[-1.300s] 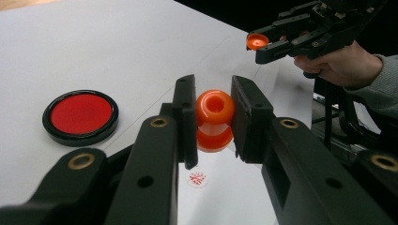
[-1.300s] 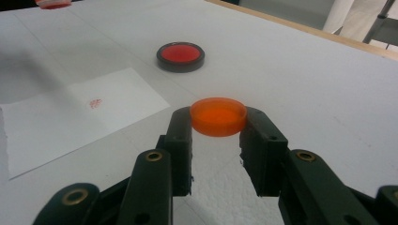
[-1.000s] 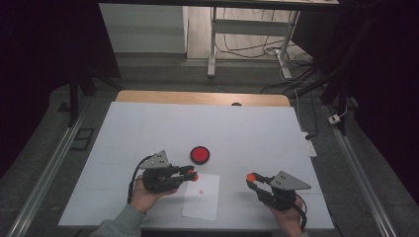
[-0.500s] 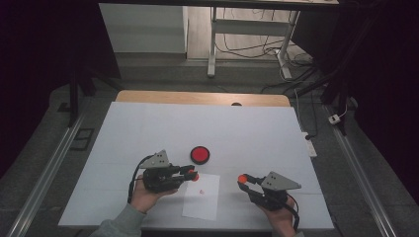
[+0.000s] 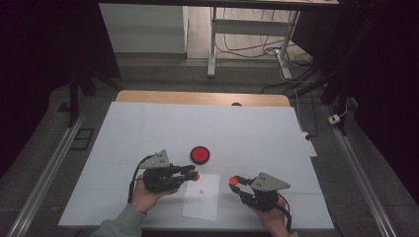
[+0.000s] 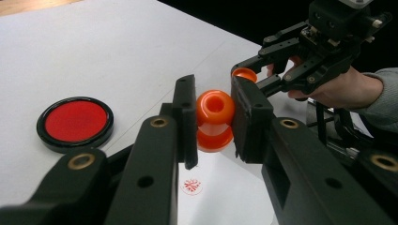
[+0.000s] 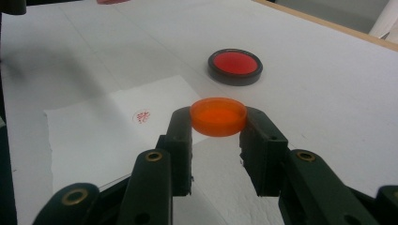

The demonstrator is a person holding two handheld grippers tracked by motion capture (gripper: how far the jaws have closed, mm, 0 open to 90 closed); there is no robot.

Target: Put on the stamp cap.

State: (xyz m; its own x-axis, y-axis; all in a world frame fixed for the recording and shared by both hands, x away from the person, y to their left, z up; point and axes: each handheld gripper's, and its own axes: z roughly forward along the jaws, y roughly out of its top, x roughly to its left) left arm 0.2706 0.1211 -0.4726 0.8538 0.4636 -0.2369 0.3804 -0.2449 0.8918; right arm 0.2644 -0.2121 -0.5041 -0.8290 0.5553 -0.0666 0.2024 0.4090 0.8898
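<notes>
- Clearly, the left gripper (image 6: 213, 123) clamps an orange stamp (image 6: 214, 119) above the paper sheet (image 5: 201, 196).
- Its red imprint (image 7: 141, 116) there is too small to read.
- The right gripper (image 7: 217, 136) pinches an orange cap (image 7: 218, 116), near the red ink pad (image 7: 234, 65).

The surface (image 5: 148, 133) is covered in a matt white sheet with faint creases, and a strip of pale wood (image 5: 197, 98) shows along its far edge. The paper (image 7: 94, 136) is thin, matt white, with a rough torn edge and a small red ink mark (image 7: 141, 116). The round pad case (image 6: 75, 123) has a glossy black plastic rim around a flat, dull red inside. The orange stamp (image 6: 214, 119) is smooth, shiny plastic; the orange cap (image 7: 218, 116) is smooth and slightly translucent. Both the left tool (image 6: 213, 124) and the right tool (image 7: 217, 140) are matt black plastic with brass-coloured metal rivets.
</notes>
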